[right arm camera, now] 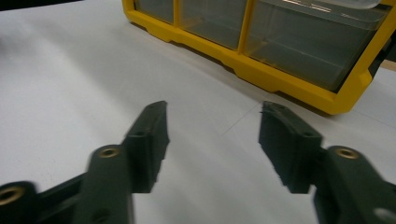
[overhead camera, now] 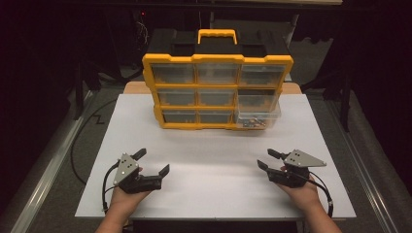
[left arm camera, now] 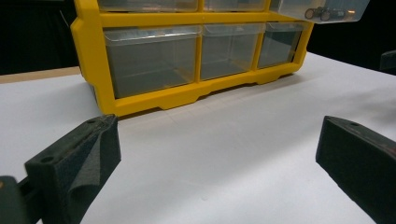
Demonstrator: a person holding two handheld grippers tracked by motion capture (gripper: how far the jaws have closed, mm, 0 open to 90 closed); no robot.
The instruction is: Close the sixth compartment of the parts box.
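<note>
A yellow organizer with clear drawers and a black back stands upright at the far side of the white tabletop. Its bottom right drawer is pulled out and holds several small metal parts. My left gripper rests near the front left, jaws spread wide with nothing between them. The right gripper sits at the front right, jaws partly apart and empty. In the left gripper view the gripper faces the organizer and the pulled-out drawer. In the right gripper view the gripper points at the organizer's lower frame.
A yellow carry handle tops the organizer. Bare white surface lies between the grippers and the organizer. Cables trail from both grippers toward the front edge. Dark floor and metal rails flank the table.
</note>
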